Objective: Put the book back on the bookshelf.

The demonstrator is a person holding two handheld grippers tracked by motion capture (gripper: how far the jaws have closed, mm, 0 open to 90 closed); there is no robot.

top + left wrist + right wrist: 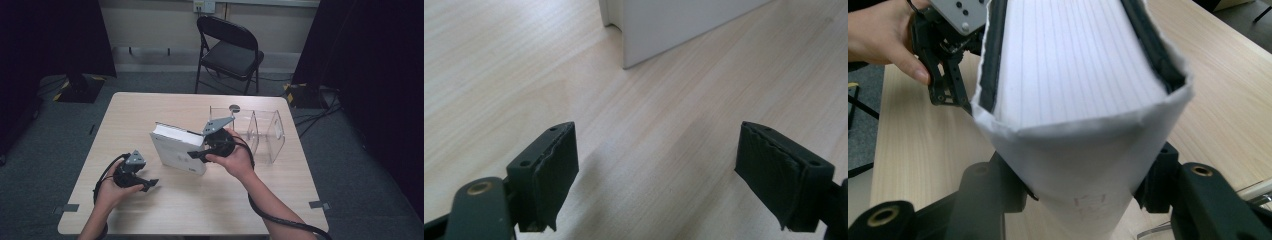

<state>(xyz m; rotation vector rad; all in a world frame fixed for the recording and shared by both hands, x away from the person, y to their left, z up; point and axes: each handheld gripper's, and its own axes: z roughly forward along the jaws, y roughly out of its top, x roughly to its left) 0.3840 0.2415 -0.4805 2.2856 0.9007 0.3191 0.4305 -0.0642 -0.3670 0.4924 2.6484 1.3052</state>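
One white book (177, 149) stands on the wooden table (150, 210) near its centre, resting on a long edge with its covers upright; its long axis runs from about ten o'clock to four o'clock in the high view, the page block facing up and the spine toward the four o'clock end. The right gripper (197, 154) clamps that end, its jaws pinching the book across its thickness; the right gripper view shows the lined page edges (1073, 60) rising away between the two black jaws. The left gripper (150, 183) sits at about eight o'clock from the book, well apart from it, jaws spread wide with bare table between the pads (556, 170). At two o'clock from the book stands one clear plastic rack (260, 131). One black folding chair (229, 50) waits beyond the table at twelve o'clock.
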